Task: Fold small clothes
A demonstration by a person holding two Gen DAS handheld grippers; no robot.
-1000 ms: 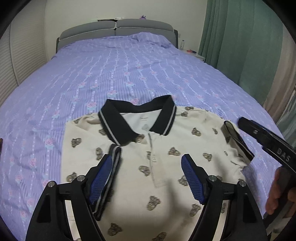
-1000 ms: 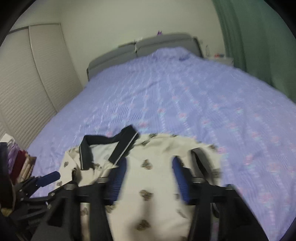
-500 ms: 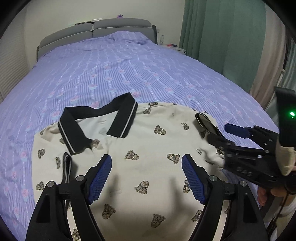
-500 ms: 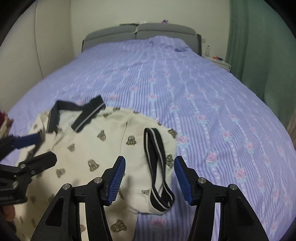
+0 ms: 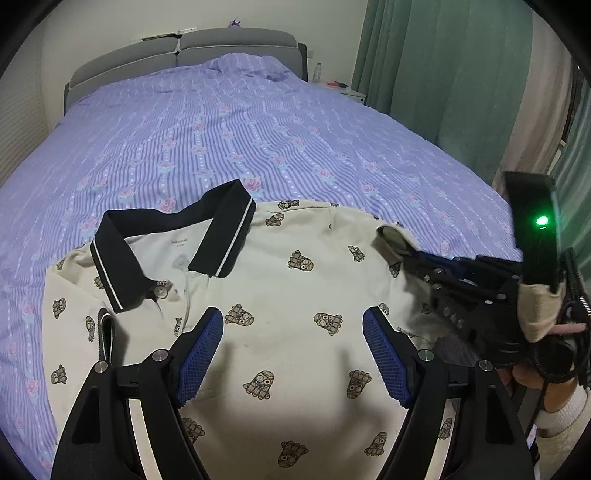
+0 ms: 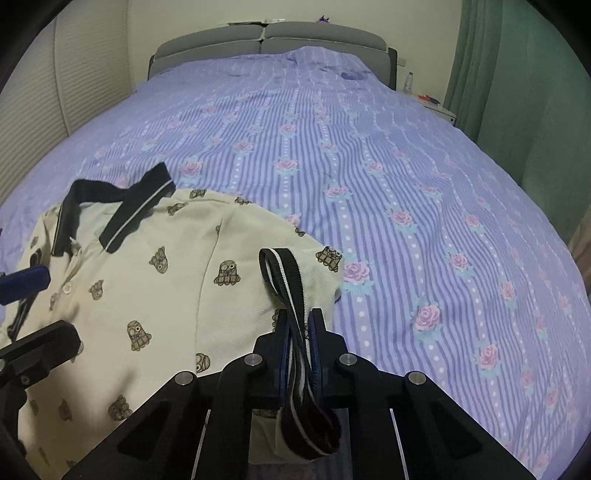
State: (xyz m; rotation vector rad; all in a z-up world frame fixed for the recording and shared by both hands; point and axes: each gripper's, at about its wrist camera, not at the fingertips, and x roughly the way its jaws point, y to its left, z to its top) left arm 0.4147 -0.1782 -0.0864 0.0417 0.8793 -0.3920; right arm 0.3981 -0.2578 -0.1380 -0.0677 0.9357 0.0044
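Black-trimmed sleeve cuff (image 6: 295,332), loose earlier, now sits clenched in the right hand-held gripper (image 6: 298,345); left hand-held gripper (image 5: 293,350) gapes; cream bear-print polo shirt (image 5: 295,295) points collar toward the bed's (image 5: 258,129) headboard.

Wide bed (image 6: 369,155) spread with a lavender striped sheet printed with pink roses, backed by a grey padded headboard (image 6: 273,40) in two sections against a pale cream wall (image 6: 192,22). Green curtains (image 5: 443,85) hanging full length down the right side, with a small white bedside table (image 6: 437,109) just beside the bed's head, a clear bottle (image 6: 408,82) standing on it. Ribbed, shutter-like white panelling (image 6: 81,74) along the left, under dim, even indoor light.
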